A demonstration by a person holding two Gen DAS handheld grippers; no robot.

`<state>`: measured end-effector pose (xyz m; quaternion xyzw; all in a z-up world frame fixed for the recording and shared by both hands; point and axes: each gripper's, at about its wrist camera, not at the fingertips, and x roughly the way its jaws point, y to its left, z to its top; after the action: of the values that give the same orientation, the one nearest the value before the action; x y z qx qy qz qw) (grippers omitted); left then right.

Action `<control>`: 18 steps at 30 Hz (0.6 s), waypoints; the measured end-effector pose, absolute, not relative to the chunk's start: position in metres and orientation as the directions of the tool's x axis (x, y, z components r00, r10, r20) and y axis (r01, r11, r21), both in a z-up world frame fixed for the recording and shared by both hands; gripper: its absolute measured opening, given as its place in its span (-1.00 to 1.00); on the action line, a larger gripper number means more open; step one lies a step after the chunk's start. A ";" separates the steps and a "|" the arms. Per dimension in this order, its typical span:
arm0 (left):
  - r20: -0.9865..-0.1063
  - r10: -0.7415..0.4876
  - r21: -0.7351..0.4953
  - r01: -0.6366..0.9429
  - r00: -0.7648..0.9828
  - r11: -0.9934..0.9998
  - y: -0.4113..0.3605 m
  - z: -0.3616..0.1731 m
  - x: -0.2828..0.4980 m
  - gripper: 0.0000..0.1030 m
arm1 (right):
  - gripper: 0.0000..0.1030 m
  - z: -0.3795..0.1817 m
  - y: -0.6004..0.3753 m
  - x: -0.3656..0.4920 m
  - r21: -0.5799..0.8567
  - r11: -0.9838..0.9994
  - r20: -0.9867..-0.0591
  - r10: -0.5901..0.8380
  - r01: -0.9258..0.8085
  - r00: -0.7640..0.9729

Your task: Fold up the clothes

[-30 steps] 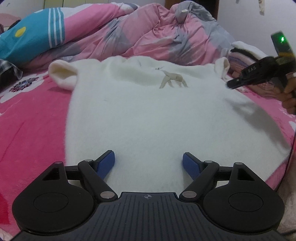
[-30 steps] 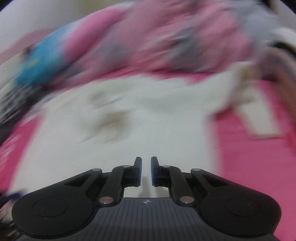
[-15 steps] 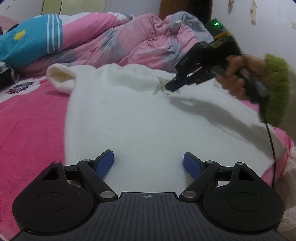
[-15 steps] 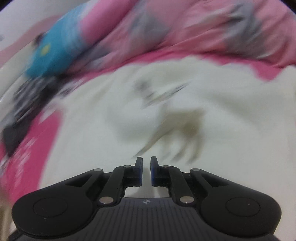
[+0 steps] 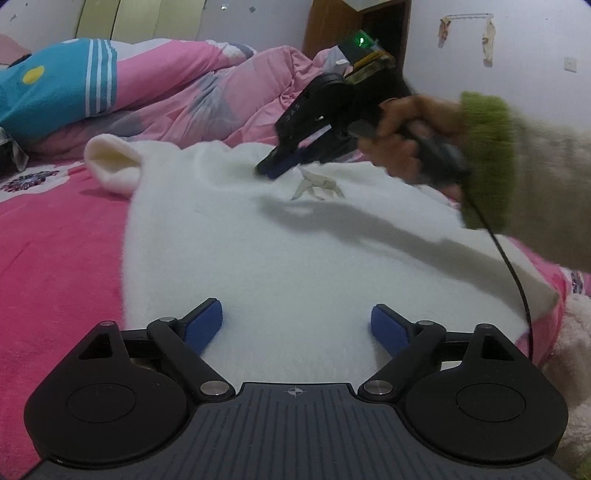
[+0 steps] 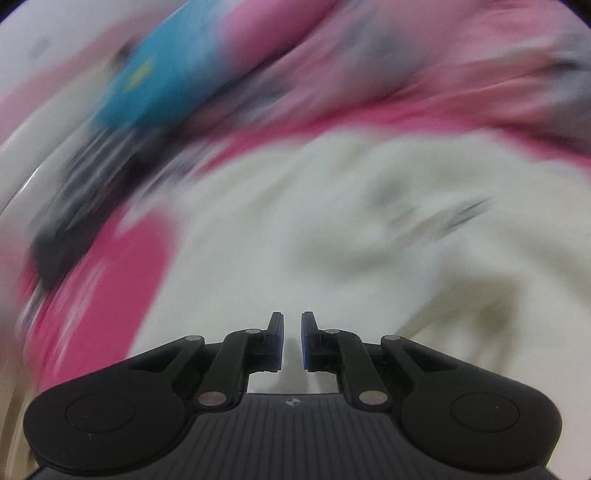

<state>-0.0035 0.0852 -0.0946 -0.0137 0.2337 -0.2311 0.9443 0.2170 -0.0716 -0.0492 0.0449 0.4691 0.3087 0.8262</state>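
Note:
A white fleecy sweater point(image 5: 280, 251) with a small beige print point(image 5: 317, 184) lies spread flat on the pink bed sheet point(image 5: 55, 258). One sleeve cuff point(image 5: 114, 166) sticks out at its far left. My left gripper point(image 5: 295, 325) hovers over the near hem, its jaws opening wide with only the cloth below them. My right gripper point(image 5: 267, 171), held by a hand in a green cuff, points down at the sweater's neck area, jaws almost together with nothing between them. The right wrist view is blurred; that gripper point(image 6: 291, 339) hangs over white cloth point(image 6: 332, 240).
A crumpled pink and grey duvet point(image 5: 207, 96) and a blue striped cushion point(image 5: 55, 85) lie along the back of the bed. The right gripper's black cable point(image 5: 513, 273) trails across the sweater's right side. A brown door point(image 5: 354, 26) stands behind.
The right gripper has swept leftward across the sweater, from its right shoulder to the neck area. The left gripper's jaws have widened a little; it stays over the hem.

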 end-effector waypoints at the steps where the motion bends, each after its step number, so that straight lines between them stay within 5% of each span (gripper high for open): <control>1: -0.433 -0.443 -0.130 0.432 0.785 0.893 0.084 -0.095 -0.004 0.78 | -0.81 -0.054 -0.059 0.211 0.367 0.779 -0.761 0.566 -0.508 0.318; 10: -0.427 -0.457 -0.140 0.443 0.780 0.886 0.087 -0.095 -0.008 0.78 | -0.79 -0.065 -0.009 0.280 0.309 0.866 -0.713 0.485 -0.393 0.507; 18: -0.417 -0.463 -0.137 0.450 0.782 0.883 0.085 -0.096 -0.010 0.84 | -0.78 -0.068 0.021 0.226 0.302 0.700 -0.775 0.575 -0.647 0.262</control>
<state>-0.0097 0.0853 -0.0963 -0.0152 0.2249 -0.2418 0.9438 0.2260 0.0210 -0.0684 -0.0380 0.4698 0.3851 0.7934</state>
